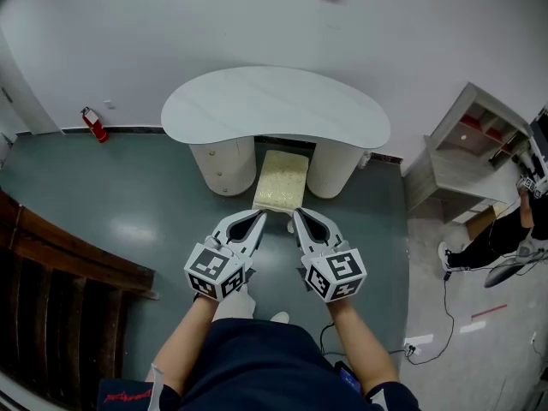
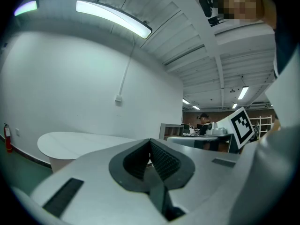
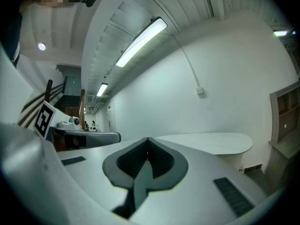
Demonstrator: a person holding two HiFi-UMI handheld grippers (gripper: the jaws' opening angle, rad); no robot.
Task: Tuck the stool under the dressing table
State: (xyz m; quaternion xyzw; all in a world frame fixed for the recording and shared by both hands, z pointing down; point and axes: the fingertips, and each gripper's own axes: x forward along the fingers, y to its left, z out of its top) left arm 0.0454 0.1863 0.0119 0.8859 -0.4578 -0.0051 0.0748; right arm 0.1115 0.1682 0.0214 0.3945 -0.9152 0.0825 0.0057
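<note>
Stool (image 1: 281, 180): pale cream, fuzzy rectangular seat, standing on the floor straight ahead of both claw tips and centred between them; its far end sits under the tabletop edge and its near end shows in front.
Dressing table (image 1: 274, 105): white, kidney-shaped tabletop beyond the claws, against the wall; it carries nothing.
Pedestals: two round cream columns under the tabletop, one (image 1: 223, 165) ahead-left of the left claw and one (image 1: 336, 168) ahead-right of the right claw; the stool stands in the gap between them.
Left claw (image 1: 259, 216): jaws together with nothing between them, as its own view (image 2: 150, 141) shows; the tip points at the stool's near left corner, just short of it, and whether it touches cannot be told.
Right claw (image 1: 297, 213): jaws together (image 3: 147, 139), holding nothing; the tip lies just short of the stool's near right corner, beside the left claw.
Floor (image 1: 111, 204): grey-green and glossy beneath both claws.
Fire extinguisher (image 1: 94, 125): red, at the wall base, well to the left of the left claw.
Shelf unit (image 1: 467, 152): grey, open-fronted, well to the right of the right claw.
Wooden stair rail (image 1: 60, 264): dark brown, to the left of the left claw.
</note>
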